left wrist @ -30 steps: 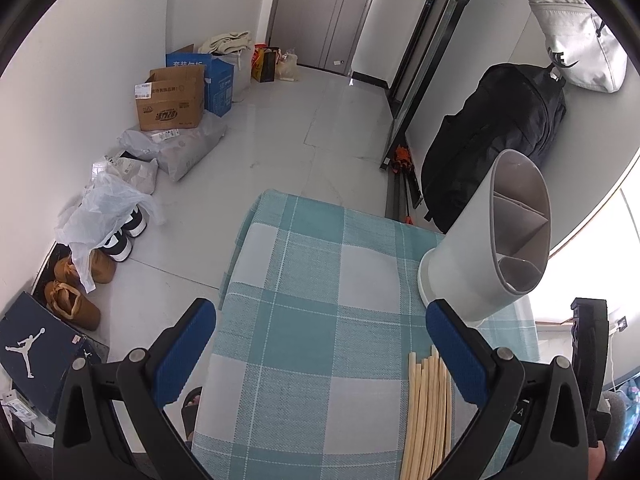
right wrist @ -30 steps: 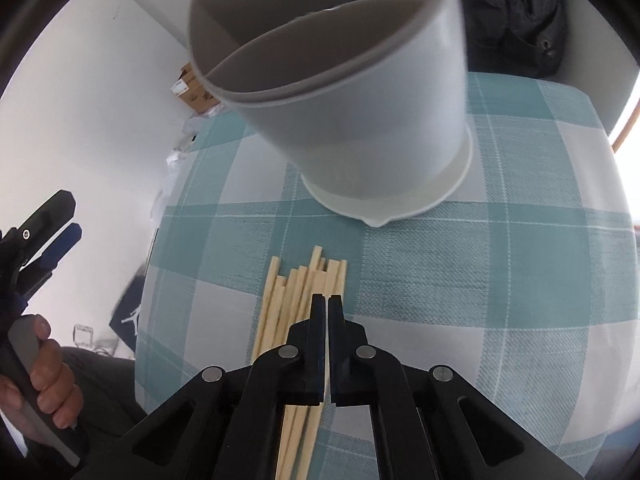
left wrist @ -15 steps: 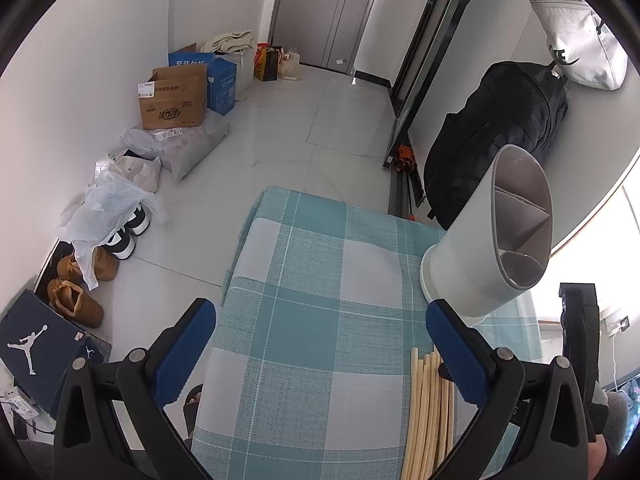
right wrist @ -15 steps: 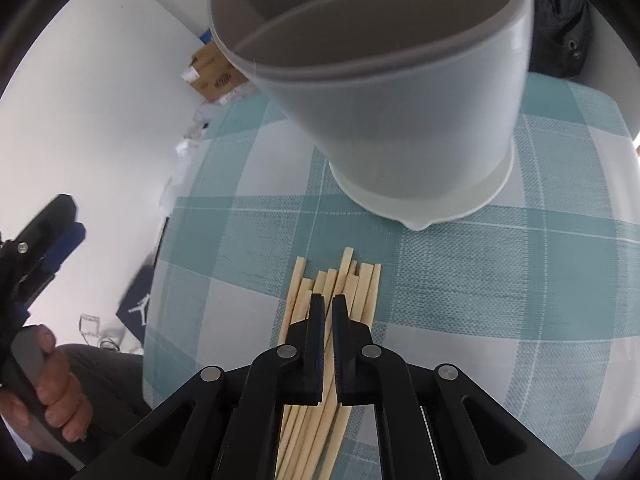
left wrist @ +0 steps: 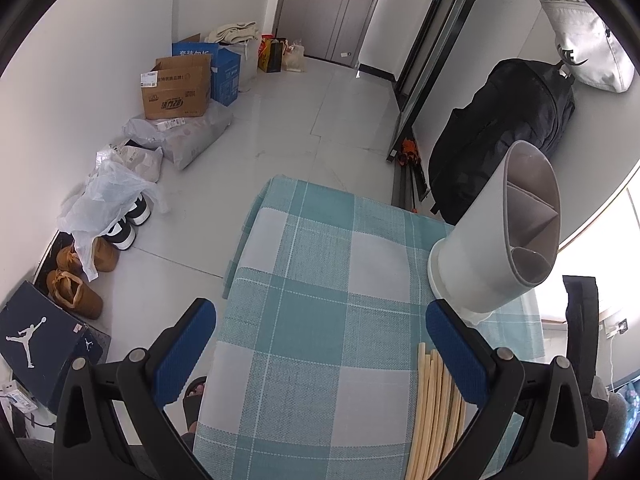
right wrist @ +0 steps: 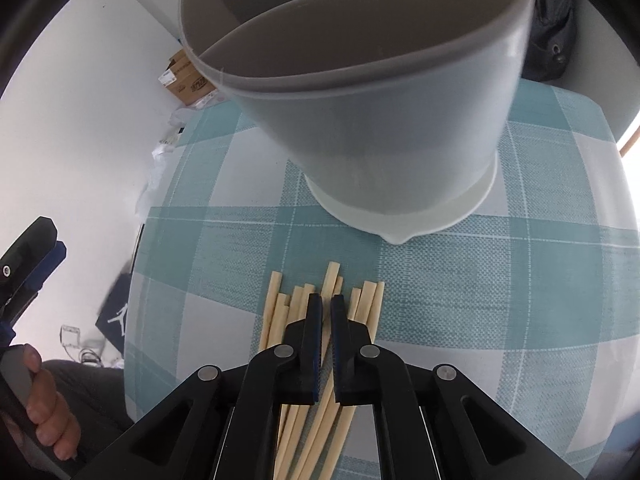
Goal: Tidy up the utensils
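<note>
the chopsticks (right wrist: pixel 320 360) are lying in a loose bundle on a table under a teal-and-white checked cloth (right wrist: pixel 500 292), their tips pointing toward a grey holder (right wrist: pixel 380 120). the holder is standing upright just beyond those tips, close but not touching them, and dividers are splitting its inside into compartments (left wrist: pixel 532 216); it is filling most of the right wrist view and blocking the far end of the table.

the right gripper (right wrist: pixel 326 304) is hovering over the middle of the bundle with its jaws pressed nearly together; one stick is showing in the narrow gap, but whether the pads are pinching it is not clear.

the left gripper (left wrist: pixel 320 344) is hanging at the table's near edge with its blue-padded jaws spread wide and nothing between them; its right finger (left wrist: pixel 456 352) is overlapping the chopsticks (left wrist: pixel 434 412) in that view. a hand (right wrist: pixel 44 408) is gripping its handle.

on the floor beyond the table are sitting cardboard boxes (left wrist: pixel 176 88), plastic bags (left wrist: pixel 108 200), brown shoes (left wrist: pixel 76 292) and a shoebox (left wrist: pixel 36 344). a black backpack (left wrist: pixel 504 136) is leaning against the wall, with a white bag (left wrist: pixel 584 52) hanging above it.
</note>
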`<state>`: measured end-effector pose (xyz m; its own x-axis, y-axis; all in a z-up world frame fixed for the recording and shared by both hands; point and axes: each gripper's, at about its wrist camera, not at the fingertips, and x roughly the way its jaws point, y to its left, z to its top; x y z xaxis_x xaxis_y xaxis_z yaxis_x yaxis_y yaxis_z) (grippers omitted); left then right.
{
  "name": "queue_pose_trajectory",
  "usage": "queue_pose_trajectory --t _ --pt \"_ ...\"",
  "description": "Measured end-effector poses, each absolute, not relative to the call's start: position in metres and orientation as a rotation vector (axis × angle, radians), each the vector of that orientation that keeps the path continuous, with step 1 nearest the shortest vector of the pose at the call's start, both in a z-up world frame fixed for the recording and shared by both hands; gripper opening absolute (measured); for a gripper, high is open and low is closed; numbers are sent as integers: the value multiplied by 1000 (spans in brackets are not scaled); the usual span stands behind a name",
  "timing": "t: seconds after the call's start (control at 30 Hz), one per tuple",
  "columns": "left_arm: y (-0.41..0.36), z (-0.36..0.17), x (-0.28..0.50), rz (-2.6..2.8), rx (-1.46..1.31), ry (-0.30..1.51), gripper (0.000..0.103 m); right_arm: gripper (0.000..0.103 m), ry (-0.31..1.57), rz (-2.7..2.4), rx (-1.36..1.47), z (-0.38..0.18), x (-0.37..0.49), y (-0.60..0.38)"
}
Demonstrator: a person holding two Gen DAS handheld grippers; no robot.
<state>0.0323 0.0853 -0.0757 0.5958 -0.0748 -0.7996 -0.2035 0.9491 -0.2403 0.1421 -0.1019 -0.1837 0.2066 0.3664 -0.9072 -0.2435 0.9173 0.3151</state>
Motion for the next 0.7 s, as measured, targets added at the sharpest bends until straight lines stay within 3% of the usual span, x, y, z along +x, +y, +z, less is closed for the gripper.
queue_pose_trajectory --t 0.5,0.6,0.7 --pt "75 -80 31 63 -289 960 102 8 1233 466 46 -168 137 -106" --pt "73 -84 31 54 -276 978 102 17 1208 423 30 -162 136 -118" --pt "68 -87 32 45 -260 995 102 19 1232 365 1 -169 139 -128"
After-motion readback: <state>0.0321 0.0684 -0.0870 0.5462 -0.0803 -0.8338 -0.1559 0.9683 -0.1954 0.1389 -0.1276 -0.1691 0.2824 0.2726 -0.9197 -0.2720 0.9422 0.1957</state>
